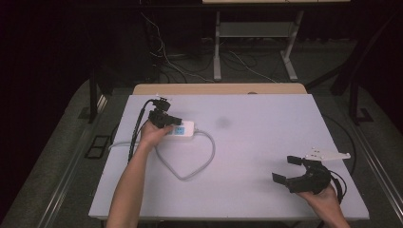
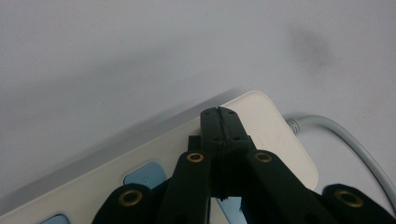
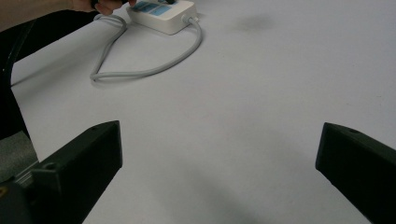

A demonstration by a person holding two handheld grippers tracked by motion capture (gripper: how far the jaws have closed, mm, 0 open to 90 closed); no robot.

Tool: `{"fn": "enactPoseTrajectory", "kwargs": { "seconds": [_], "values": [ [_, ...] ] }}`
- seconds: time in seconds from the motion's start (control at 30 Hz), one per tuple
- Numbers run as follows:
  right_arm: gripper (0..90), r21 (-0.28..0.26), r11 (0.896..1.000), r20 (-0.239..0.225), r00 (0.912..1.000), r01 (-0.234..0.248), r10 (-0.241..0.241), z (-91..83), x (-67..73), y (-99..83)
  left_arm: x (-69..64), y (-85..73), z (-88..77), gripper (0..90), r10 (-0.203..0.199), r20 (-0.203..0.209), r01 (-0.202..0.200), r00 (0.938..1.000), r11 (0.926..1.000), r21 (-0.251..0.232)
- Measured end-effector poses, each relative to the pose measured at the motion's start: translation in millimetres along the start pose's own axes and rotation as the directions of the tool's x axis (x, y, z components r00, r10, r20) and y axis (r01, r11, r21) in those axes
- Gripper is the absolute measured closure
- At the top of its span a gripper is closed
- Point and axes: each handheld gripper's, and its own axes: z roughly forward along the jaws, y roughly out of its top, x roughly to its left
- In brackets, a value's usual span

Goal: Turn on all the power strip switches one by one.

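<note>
A pale grey table (image 1: 266, 142) fills the middle of the high view, with dark floor around it and a strip of wood along its far edge. Most of the surface is bare: a broad open stretch runs from the centre to the right side, marked by one faint dark smudge (image 1: 222, 122) near the far middle. A white power strip (image 1: 185, 129) lies flat near the far left part of the table, well in from every edge, its long side running left to right. It has rounded corners and light blue buttons on its top face. A grey cord (image 1: 199, 164) leaves its right end, loops toward the person in a wide curve and runs back to the left under the forearm. The left gripper (image 1: 177, 121), held in the left hand (image 1: 152, 134), rests over the power strip; in the left gripper view its jaws are clenched together with nothing between them, tips over the strip's plain white end. The right gripper (image 1: 286, 169) sits near the table's near right corner in the right hand (image 1: 328, 199), well apart from the strip, jaws spread wide and holding nothing.
</note>
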Motion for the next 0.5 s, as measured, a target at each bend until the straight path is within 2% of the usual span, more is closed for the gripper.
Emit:
{"fn": "enactPoseTrajectory", "kwargs": {
  "seconds": [0.2,0.4,0.5],
  "values": [
    [0.5,-0.001,1.000,0.001,1.0000,-0.002,0.002,0.0,-0.2,0.1,0.6,1.2,-1.3,90.0,0.000,-0.027,-0.001,0.9996,1.0000,-0.008],
    [0.5,-0.002,1.000,0.002,1.0000,-0.008,0.008,-0.3,-1.9,0.2,-0.5,4.8,-10.8,90.0,0.000,0.004,0.001,1.0000,0.9969,-0.079],
    [0.4,-0.003,1.000,0.003,1.0000,-0.008,0.008,-0.2,-1.9,0.4,0.0,7.1,-17.0,90.0,0.001,0.005,-0.001,1.0000,0.9966,-0.082]
  ]
}}
